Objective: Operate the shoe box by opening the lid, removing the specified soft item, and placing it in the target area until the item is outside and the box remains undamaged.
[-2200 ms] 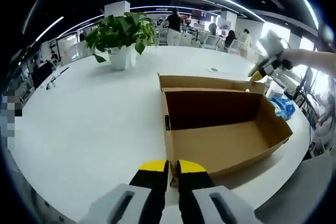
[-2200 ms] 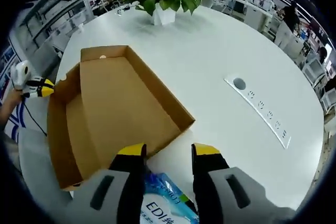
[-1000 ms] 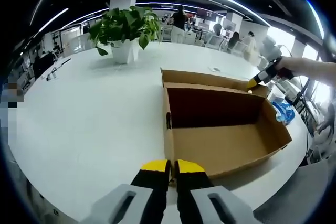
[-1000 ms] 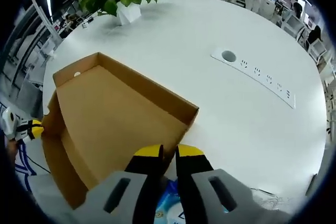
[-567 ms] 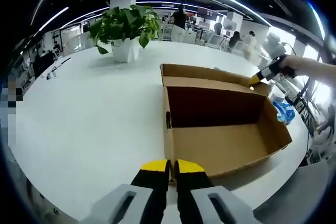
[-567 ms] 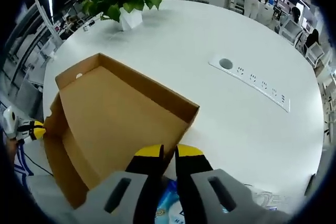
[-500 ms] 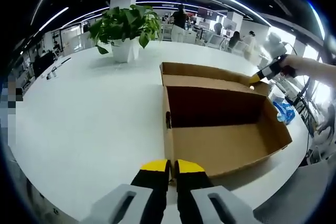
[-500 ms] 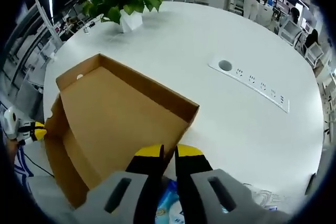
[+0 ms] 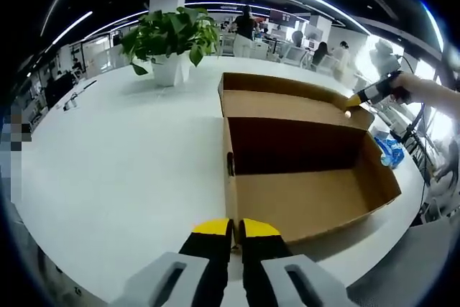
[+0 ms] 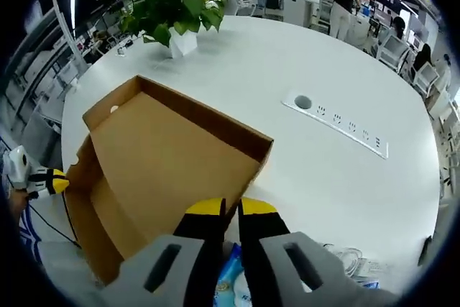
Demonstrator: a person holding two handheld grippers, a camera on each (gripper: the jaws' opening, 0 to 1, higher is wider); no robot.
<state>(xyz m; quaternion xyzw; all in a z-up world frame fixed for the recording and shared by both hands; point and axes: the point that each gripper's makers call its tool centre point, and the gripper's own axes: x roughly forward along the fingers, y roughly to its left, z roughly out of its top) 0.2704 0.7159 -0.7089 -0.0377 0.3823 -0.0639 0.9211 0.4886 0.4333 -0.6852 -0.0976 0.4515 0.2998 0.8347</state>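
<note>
- Left gripper (image 9: 231, 229): yellow-tipped jaws pressed together, clamped on the near corner edge of the cardboard box (image 9: 302, 177) just ahead of them.
- Right gripper (image 10: 223, 213): jaws also together, pinching the edge of the lid (image 10: 169, 156) right in front of the tips; seen from the left gripper view as a small yellow tip at the far right corner of the lid (image 9: 353, 102), held by a person's hand (image 9: 402, 90).
- Lid raised and tilted back on its hinge, brown inner face turned up toward the right gripper.
- Box open, standing on the white round table (image 9: 122, 149); inside brown and bare as far as visible.
- Blue soft packet (image 10: 231, 283) with white print, lying out of the box, just below and behind the right gripper's jaws; from the left gripper, seen beyond the far right end of the box (image 9: 389, 152).
- Potted green plant (image 9: 171, 39) far ahead and to the left of the left gripper, well apart from the box.
- White socket strip (image 10: 336, 124) set in the table, to the right of the right gripper.
</note>
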